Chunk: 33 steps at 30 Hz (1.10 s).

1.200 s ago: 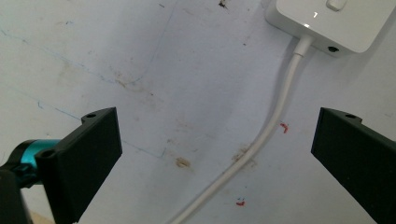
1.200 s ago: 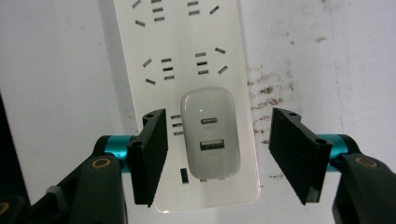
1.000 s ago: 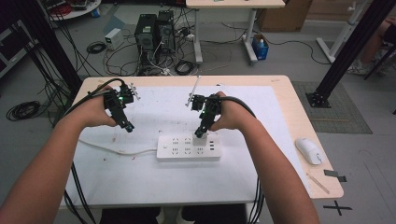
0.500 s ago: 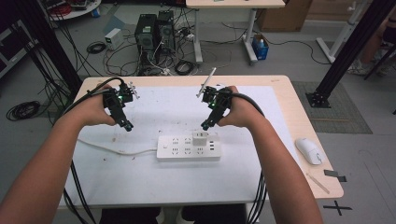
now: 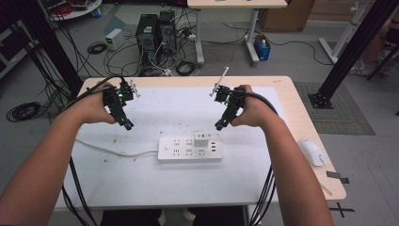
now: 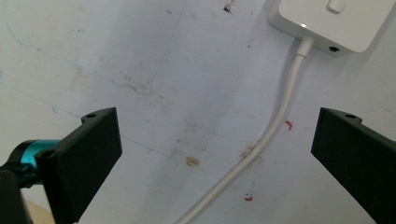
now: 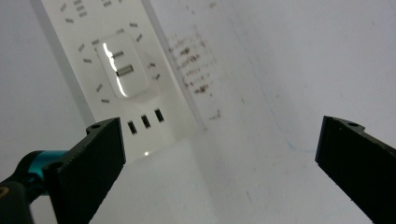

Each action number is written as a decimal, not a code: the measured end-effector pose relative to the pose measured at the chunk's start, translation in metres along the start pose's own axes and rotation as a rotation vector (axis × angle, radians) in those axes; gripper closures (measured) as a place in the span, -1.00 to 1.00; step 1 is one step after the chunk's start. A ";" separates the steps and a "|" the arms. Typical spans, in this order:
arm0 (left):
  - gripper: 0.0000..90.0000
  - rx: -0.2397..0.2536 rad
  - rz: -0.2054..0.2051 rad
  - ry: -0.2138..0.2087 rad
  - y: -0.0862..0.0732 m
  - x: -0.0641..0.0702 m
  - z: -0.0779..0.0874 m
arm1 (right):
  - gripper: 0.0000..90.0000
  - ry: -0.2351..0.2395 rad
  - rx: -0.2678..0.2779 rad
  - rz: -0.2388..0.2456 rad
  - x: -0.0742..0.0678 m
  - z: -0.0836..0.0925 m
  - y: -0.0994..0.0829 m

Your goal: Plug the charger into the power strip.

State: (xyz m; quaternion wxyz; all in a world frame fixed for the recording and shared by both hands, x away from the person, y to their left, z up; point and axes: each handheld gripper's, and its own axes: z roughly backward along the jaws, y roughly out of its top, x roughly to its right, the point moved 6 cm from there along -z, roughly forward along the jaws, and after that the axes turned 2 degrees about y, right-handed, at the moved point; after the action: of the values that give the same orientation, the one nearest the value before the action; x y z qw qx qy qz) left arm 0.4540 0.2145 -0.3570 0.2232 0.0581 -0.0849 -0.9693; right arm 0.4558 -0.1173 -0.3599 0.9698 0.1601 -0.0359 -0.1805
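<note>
White charger plug (image 5: 202, 139) sits seated in the power strip (image 5: 190, 149), in the far row of sockets toward the strip's right end, just left of the strip's small USB ports. In the right gripper view the plug (image 7: 122, 71) stands on the strip (image 7: 84, 51) with two metal prongs showing on its top face, and it lies beyond the tip of the left-hand jaw, not between the two. The right gripper (image 5: 219, 125) hangs just to the right of and slightly beyond the plug, clear of it; its jaws have just been opening and now stand wide apart with only bare table surface between them. The strip lies at the middle of the white mat (image 5: 188, 188) on the table (image 5: 301, 108), its white cord (image 5: 113, 149) trailing off to the left. The left gripper (image 5: 128, 126) is held well to the left of the strip, near the cord; in its own view the jaws are spread wide over the stained mat, with the cord (image 6: 261, 140) running between them, untouched, up to the strip's end (image 6: 336, 23). A white computer mouse (image 5: 312, 152) rests at the table's right edge.
</note>
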 end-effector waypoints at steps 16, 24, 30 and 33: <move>-0.96 -0.025 -0.051 -0.012 0.012 -0.002 0.019 | -0.98 -0.015 -0.135 0.025 0.011 0.011 -0.006; -0.96 -0.033 -0.056 -0.016 0.009 0.001 0.019 | -0.98 -0.045 -0.149 0.023 0.012 0.015 -0.011; -0.96 -0.028 -0.052 -0.024 0.007 0.000 0.017 | -0.98 -0.043 -0.153 0.008 0.011 0.016 -0.015; -0.96 -0.031 -0.042 -0.025 0.006 -0.001 0.013 | -0.98 -0.048 -0.158 0.007 0.011 0.015 -0.017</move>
State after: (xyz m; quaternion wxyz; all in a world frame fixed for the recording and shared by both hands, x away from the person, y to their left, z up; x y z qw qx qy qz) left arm 0.4556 0.2111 -0.3433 0.2024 0.0443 -0.0714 -0.9757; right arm 0.4587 -0.1406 -0.3507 0.9789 0.0788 -0.0455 -0.1830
